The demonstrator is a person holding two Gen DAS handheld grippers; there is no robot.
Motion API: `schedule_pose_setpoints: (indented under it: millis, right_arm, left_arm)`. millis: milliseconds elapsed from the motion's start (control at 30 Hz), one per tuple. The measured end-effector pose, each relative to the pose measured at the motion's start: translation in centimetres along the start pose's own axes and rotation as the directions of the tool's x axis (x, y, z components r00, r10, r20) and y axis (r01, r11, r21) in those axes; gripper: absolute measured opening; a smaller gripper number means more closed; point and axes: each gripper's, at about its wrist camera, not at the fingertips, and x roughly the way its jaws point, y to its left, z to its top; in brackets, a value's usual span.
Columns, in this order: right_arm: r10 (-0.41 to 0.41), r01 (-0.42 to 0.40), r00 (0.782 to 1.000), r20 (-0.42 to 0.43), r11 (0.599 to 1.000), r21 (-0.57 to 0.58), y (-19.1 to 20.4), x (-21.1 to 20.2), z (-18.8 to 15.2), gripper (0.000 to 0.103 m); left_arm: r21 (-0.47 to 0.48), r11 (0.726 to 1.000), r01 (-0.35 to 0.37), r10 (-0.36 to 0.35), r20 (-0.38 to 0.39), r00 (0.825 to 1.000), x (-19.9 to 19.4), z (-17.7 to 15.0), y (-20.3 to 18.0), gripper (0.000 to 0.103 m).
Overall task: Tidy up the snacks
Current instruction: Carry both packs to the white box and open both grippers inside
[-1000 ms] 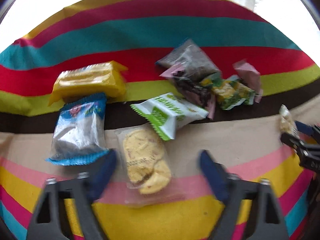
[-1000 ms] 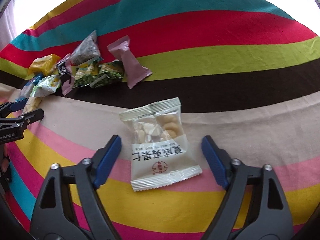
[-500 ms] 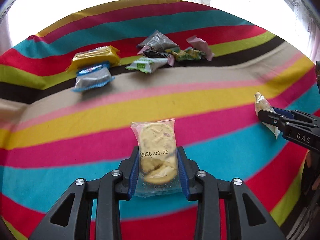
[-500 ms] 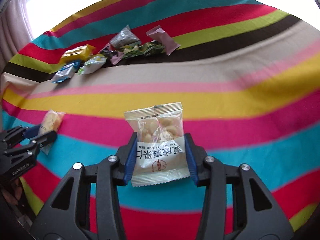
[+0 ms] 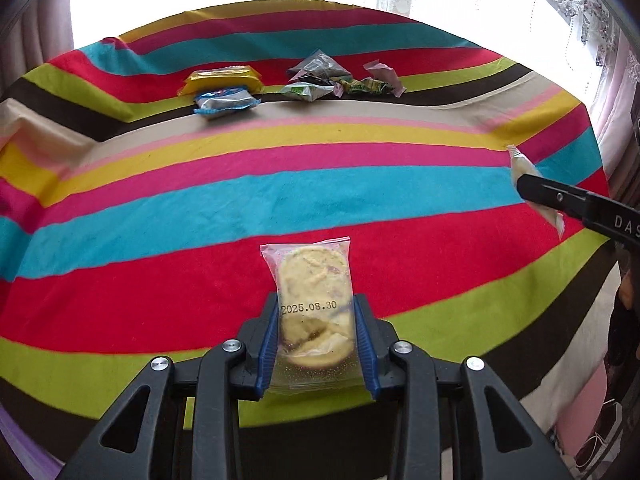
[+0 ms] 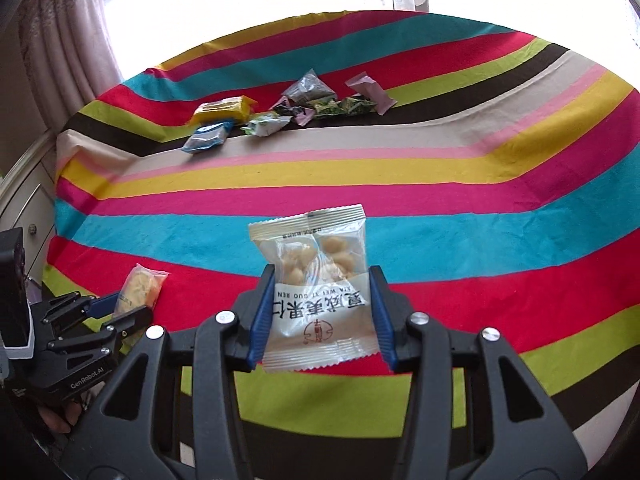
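My left gripper is shut on a clear packet of cookies stamped with a date, held above the striped cloth near its front edge. My right gripper is shut on a white packet of nuts with Chinese print, also lifted over the cloth. In the right wrist view the left gripper shows at the lower left with the cookie packet. In the left wrist view the right gripper's finger shows at the right with the nut packet edge-on.
Far back on the cloth lie the other snacks: a yellow packet, a blue-and-silver packet, a green-white packet, a grey pouch, small green packets and a pink packet. Curtains and a bright window stand behind.
Both grippers closed on their packets, lifted them and drew back toward the cloth's near edge; the snack pile now lies far off.
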Motion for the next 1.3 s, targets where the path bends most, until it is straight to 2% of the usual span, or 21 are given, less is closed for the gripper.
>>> schedule_pose_setpoints:
  millis: [267,833,1067,1300]
  right_arm:
    - [0.026,-0.027,0.999,-0.028,0.998,-0.051,3.2,-0.8,-1.9,0.048]
    - [0.059,-0.066,0.997,-0.047,0.984,-0.164,8.5,-2.2,-2.5,0.048]
    - [0.103,-0.109,0.994,-0.036,0.967,-0.230,12.0,-3.2,-2.7,0.048]
    - [0.159,-0.157,0.987,-0.018,0.941,-0.301,15.6,-4.6,-3.0,0.048]
  left_arm:
    - [-0.008,1.000,-0.001,0.002,0.042,0.999,-2.4,-0.6,0.7,0.036]
    - [-0.101,0.995,-0.005,0.015,0.099,0.995,-6.3,-1.7,4.0,0.036]
    - [-0.127,0.992,-0.028,0.046,0.140,0.989,-8.9,-2.7,5.7,0.036]
    - [-0.185,0.982,-0.041,0.070,0.150,0.986,-10.5,-4.3,8.1,0.036]
